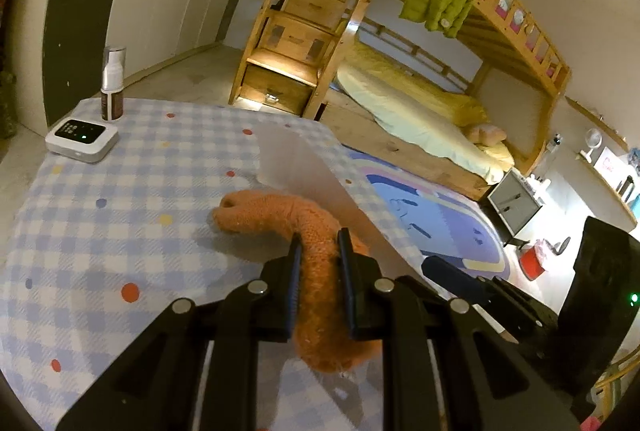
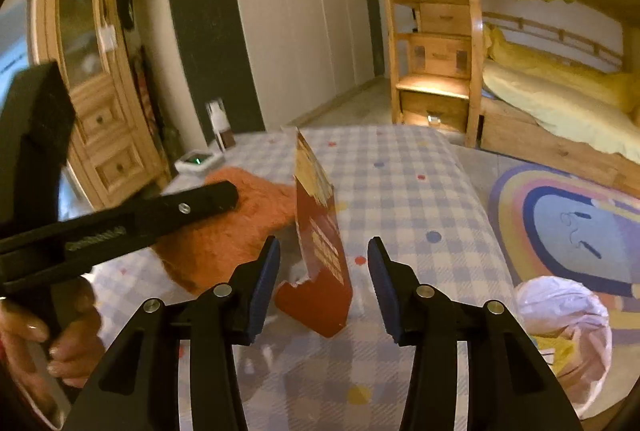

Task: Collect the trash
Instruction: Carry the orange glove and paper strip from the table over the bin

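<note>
On the checked tablecloth of the table (image 2: 404, 167), a torn red card wrapper (image 2: 320, 251) is standing on edge between the spread fingers of the right hand-held gripper (image 2: 324, 251), and neither pad is touching it yet. To take it cleanly, the jaws probably need to come in square to its flat faces and pinch low, below the ragged tear, so the thin card is not folding or tipping away. The left hand-held gripper (image 1: 318, 239) is pinching a fuzzy orange sock (image 1: 272, 215), whose free end is drooping onto the cloth just beside the wrapper; it looks wise to be carrying that clear so it is not dragging the wrapper over. A bin lined with a white bag (image 2: 560, 323) is waiting on the floor off the table's right edge, near enough for the drop. Farther back, a spray bottle (image 1: 112, 87) and a small white device (image 1: 82, 139) are sitting well apart from the work.
</note>
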Tool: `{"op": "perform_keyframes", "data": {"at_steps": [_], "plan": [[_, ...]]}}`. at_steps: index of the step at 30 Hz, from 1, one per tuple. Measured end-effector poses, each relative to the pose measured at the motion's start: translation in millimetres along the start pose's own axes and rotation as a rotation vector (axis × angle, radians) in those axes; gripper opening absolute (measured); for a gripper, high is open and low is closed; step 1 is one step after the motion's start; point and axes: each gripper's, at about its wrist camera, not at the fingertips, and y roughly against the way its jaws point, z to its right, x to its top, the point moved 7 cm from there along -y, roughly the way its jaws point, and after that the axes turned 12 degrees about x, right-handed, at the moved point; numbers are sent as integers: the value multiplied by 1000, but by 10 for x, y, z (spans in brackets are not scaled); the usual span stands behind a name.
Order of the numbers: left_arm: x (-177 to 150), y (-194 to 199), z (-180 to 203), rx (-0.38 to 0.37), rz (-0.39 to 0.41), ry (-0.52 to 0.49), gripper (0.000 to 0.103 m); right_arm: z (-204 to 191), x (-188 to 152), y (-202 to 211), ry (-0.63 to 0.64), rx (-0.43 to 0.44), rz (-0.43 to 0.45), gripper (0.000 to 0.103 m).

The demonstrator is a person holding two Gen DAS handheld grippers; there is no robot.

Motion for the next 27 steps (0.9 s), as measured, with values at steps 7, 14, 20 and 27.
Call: {"op": "perform_keyframes", "data": {"at_steps": [7,14,20,27], "plan": [[-54,23,-84,83,11,-39,16,-38,-28,-86,19,-25,-45,2],[-77,114,62,130,57,-113,15,158,105,220,-63,-58,40,1],[-60,163,657,94,96,-212,16,503,131,734,-113,-133,93,1],[-173,31,1615,-27,82,-318,15,1122,-141,1352,-215,-242,125,1]]}}
